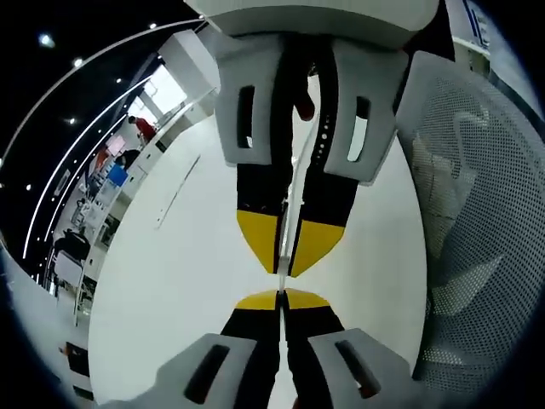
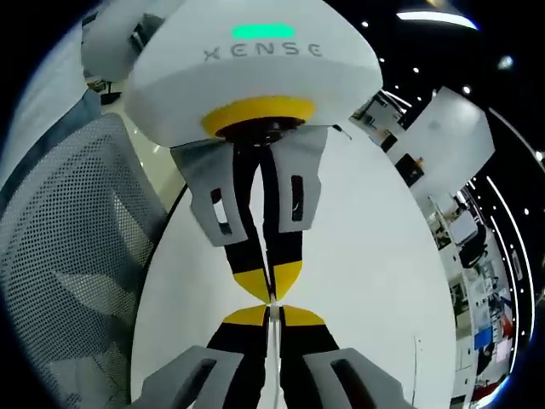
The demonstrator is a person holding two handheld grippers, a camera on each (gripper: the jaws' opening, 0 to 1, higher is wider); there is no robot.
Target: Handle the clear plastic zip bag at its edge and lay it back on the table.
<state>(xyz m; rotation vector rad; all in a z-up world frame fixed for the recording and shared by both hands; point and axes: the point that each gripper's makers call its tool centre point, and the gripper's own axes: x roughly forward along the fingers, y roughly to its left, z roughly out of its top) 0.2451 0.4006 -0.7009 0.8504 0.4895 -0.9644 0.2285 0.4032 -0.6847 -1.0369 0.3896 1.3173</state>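
Observation:
The clear zip bag (image 1: 295, 183) shows edge-on, as a thin pale strip running up between two sets of jaws. My left gripper (image 1: 281, 298) rises from the bottom of the left gripper view, its yellow tips pressed together on the strip. My right gripper (image 1: 286, 269) comes down from the top, facing it tip to tip, with the strip between its black fingers. In the right gripper view my right gripper (image 2: 269, 313) is shut at the bottom, a thin pale edge of the bag (image 2: 272, 354) in its jaws. The left gripper (image 2: 271, 293) meets it from above. Both hang over the white table (image 1: 170, 273).
A grey mesh chair back (image 1: 477, 213) stands close beside the table (image 2: 366, 256) and appears as the chair (image 2: 68, 256) on the left of the right gripper view. Desks, shelves and a person in red (image 1: 145, 128) are far off in the office.

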